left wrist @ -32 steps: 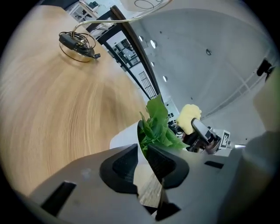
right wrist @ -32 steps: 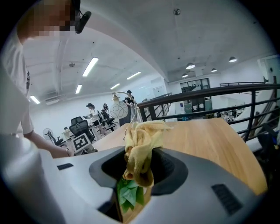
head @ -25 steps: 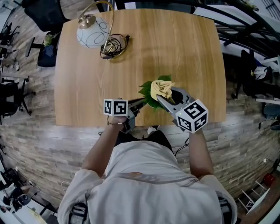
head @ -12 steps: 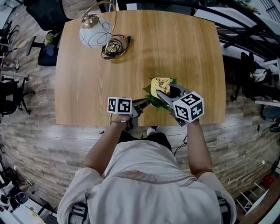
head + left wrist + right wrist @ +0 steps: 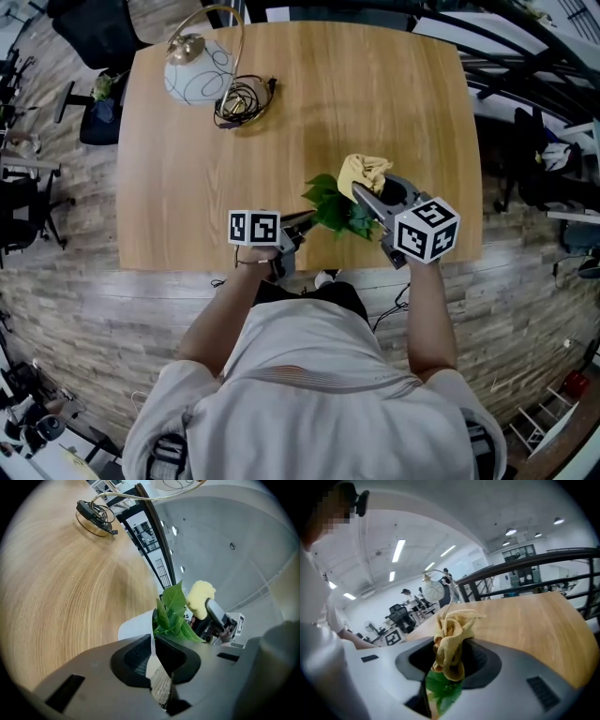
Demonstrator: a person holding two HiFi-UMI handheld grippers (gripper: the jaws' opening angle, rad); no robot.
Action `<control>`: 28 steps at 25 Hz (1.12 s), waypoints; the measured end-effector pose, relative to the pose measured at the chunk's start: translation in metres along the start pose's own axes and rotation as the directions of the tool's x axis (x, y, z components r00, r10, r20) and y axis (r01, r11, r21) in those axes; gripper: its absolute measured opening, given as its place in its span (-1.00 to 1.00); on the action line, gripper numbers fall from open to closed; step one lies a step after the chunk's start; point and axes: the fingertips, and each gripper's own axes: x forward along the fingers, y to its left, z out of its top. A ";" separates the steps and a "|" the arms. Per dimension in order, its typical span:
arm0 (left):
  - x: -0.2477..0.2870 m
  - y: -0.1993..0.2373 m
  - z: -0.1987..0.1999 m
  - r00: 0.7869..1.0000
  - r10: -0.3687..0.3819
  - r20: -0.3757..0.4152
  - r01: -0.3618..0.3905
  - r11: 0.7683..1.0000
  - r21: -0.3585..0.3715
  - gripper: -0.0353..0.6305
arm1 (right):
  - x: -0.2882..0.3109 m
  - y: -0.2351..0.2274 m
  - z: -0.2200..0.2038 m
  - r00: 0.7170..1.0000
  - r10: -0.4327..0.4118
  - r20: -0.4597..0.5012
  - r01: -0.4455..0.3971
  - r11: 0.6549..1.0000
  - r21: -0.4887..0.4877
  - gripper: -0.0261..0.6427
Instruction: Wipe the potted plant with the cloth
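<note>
One tabletop (image 5: 187, 159) carries the potted plant (image 5: 333, 204) near its front edge; the left hand-held gripper (image 5: 302, 221) pinches the pot's rim, jaws narrow; the right hand-held gripper (image 5: 361, 192) clamps the bunched cloth (image 5: 364, 172) — leaves just left of it.

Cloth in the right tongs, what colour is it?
Pale yellow. The cloth shows clearest in the right gripper view.

a white globe lamp (image 5: 195, 77) lay on the wooden table (image 5: 375, 103), a coiled black cable (image 5: 242, 98) just beside it.
</note>
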 end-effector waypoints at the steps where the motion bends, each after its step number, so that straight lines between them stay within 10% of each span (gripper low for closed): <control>1: 0.000 0.000 0.000 1.000 0.000 0.003 0.000 1.000 -0.002 -0.78 | 0.007 0.013 -0.002 0.999 0.050 -0.020 -0.051 0.999 -0.015 -0.33; 4: 0.000 0.000 0.000 1.000 0.007 0.013 -0.007 1.000 -0.003 -0.78 | 0.026 0.012 -0.023 0.992 0.061 -0.109 -0.062 0.998 -0.005 -0.33; 12: 0.000 0.000 0.001 0.999 0.031 0.031 -0.031 1.000 -0.003 -0.79 | -0.006 -0.077 -0.019 0.970 -0.237 -0.050 0.240 0.968 0.079 -0.33; 20: -0.001 0.000 0.002 0.998 0.039 0.039 -0.039 0.999 -0.013 -0.79 | -0.006 -0.008 -0.017 1.000 -0.026 -0.016 0.027 0.997 0.070 -0.33; 28: -0.001 0.000 0.003 0.997 0.055 0.047 -0.055 0.998 -0.010 -0.79 | -0.006 -0.042 -0.043 0.957 -0.253 -0.144 0.239 0.965 -0.108 -0.33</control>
